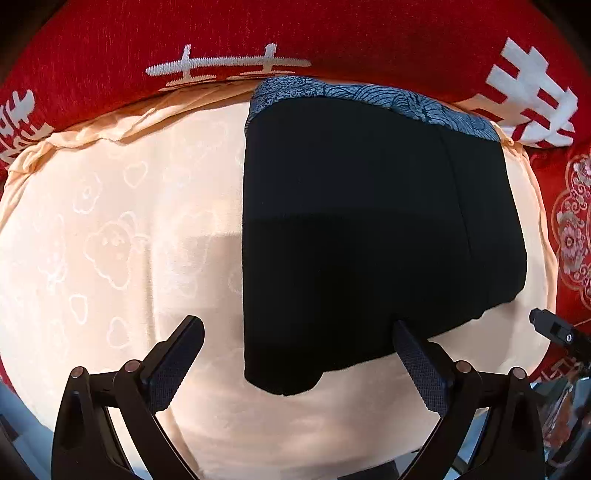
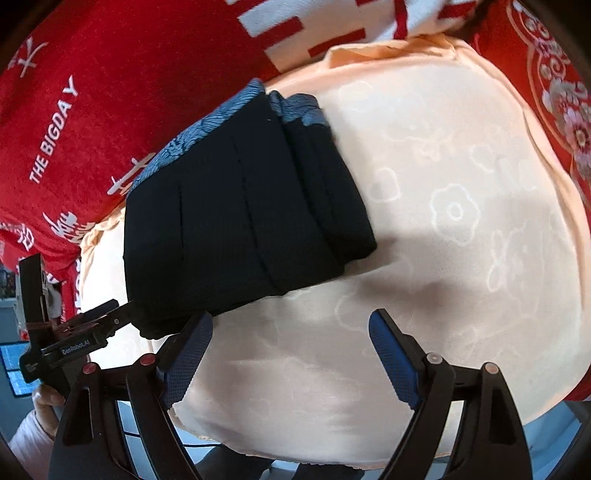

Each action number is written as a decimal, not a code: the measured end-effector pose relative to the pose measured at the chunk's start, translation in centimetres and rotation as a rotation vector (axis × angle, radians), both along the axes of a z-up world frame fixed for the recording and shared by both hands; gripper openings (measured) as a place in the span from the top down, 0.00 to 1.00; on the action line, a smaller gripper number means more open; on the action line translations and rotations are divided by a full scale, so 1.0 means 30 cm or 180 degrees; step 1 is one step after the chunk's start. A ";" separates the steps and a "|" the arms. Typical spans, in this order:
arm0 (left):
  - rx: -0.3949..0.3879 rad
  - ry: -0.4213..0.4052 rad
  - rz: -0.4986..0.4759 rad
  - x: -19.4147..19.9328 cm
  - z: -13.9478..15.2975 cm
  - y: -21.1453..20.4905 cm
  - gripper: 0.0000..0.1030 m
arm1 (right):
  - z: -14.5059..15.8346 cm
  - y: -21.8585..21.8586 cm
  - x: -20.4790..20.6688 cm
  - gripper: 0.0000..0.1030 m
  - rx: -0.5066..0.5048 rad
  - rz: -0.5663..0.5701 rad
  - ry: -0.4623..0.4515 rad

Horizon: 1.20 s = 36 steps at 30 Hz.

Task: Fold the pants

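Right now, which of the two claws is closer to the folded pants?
The left claw: one finger touches the black pants' near edge. The right claw hangs open over bare peach cloth.

bare peach sheet (image 1: 110,240) left of folded pants (image 1: 351,229), red blanket (image 1: 332,33) crowding behind, bare sheet right too

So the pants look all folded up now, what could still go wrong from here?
The folded black pants lie in stacked layers, seen edge-on in the right wrist view; a nudge could slide them apart. The left gripper is open with one finger right at the bundle's near edge, so pulling away carelessly might drag that edge. The peach cloth underneath is loose and wrinkled at its border, so it could shift too.
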<state>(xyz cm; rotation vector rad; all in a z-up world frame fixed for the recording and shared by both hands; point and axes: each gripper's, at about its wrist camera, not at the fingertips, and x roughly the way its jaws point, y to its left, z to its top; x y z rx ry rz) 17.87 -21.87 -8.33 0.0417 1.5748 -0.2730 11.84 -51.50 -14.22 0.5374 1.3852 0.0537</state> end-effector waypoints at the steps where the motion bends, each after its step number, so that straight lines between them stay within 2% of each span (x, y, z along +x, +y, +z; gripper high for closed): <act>1: 0.0015 -0.0006 -0.0003 0.003 -0.001 -0.004 0.01 | -0.001 -0.011 -0.005 0.13 0.0044 -0.0018 -0.0009; 4: 0.0011 0.0012 -0.0062 0.009 -0.003 -0.020 0.01 | -0.004 -0.024 0.002 0.00 0.0188 -0.0052 -0.0064; 10: 0.0123 0.0009 -0.0242 0.020 -0.008 -0.060 0.01 | -0.013 -0.031 0.019 0.00 0.0324 -0.0025 -0.0084; 19: 0.0171 0.0030 -0.0237 0.047 -0.030 -0.106 0.01 | -0.027 -0.072 -0.010 0.00 0.0510 -0.0120 -0.0104; 36: 0.0119 0.0089 -0.0215 0.062 -0.045 -0.093 0.01 | -0.043 -0.070 0.009 0.00 0.0455 -0.0029 -0.0026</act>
